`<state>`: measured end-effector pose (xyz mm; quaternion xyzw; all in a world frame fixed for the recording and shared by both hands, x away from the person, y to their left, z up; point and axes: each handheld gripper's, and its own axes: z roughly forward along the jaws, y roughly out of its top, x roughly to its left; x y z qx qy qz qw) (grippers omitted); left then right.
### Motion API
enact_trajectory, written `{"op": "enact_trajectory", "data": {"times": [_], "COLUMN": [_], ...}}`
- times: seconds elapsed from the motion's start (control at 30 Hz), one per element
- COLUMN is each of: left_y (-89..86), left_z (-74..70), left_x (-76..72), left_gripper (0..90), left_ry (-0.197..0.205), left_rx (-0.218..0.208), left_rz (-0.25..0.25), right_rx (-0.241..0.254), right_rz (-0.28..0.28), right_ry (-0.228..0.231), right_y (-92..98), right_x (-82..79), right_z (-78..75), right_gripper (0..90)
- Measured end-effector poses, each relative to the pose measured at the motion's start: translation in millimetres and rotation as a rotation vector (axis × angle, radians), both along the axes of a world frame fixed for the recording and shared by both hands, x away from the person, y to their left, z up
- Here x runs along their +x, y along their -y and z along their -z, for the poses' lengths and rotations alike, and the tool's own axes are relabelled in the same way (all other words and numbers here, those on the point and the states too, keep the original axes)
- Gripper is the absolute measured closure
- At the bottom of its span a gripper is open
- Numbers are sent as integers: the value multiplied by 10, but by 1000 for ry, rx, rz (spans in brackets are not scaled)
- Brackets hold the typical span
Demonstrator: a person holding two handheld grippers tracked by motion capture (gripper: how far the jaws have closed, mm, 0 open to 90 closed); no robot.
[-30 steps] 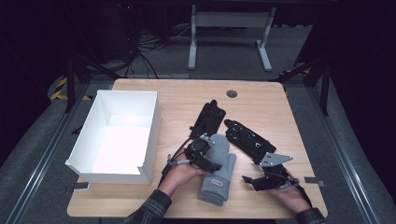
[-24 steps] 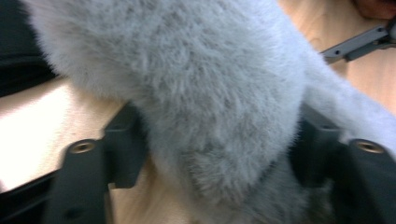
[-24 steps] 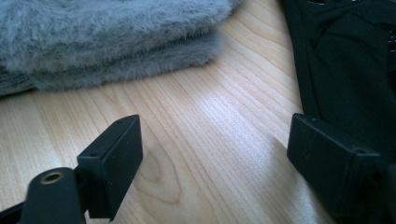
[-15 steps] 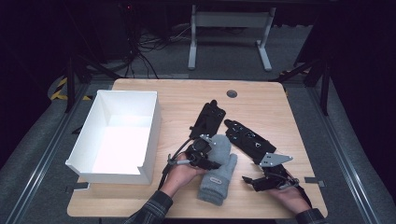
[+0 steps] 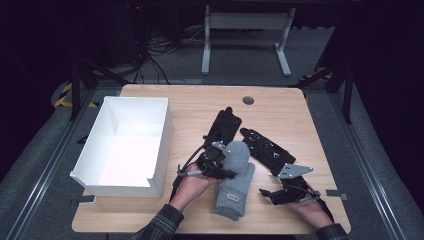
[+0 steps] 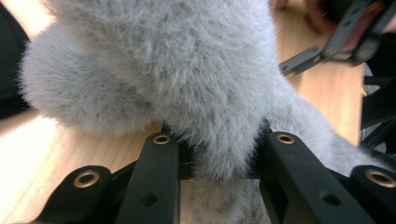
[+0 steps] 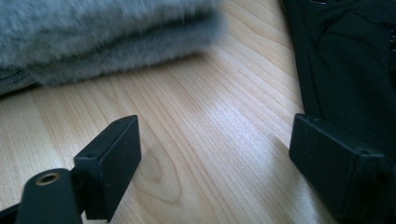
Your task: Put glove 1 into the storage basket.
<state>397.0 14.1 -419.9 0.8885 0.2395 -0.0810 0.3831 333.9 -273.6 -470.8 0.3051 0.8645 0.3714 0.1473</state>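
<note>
Grey mitten [image 5: 234, 180] lying on table [image 5: 190, 105] right of white box [image 5: 125, 145]; soft, light, floppy. Left gripper [image 5: 227, 172] just closed, pinching its fluffy edge; best grabbed mid-body. Right gripper [image 7: 215, 154] gaping, empty.

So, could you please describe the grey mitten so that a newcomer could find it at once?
On the wooden table, right of the white box, lie three gloves. The grey mitten is nearest the person, pinched by the left gripper. It alone is pale and fluffy; both neighbours are black.
</note>
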Motion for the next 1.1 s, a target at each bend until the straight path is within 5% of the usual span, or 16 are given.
{"op": "enact_trajectory", "data": {"times": [0.43, 1.1], "left_y": [-205, -613], "left_z": [-447, -1327], "left_x": [-44, -62], "left_gripper": [744, 743], "left_ry": [93, 191], "left_rx": [-78, -89], "left_rz": [-49, -130], "right_rx": [-1, -1], "right_rz": [-1, -4], "right_ry": [0, -1], "right_y": [1, 1], "right_x": [0, 2], "right_z": [0, 1], "right_gripper": [175, 170]}}
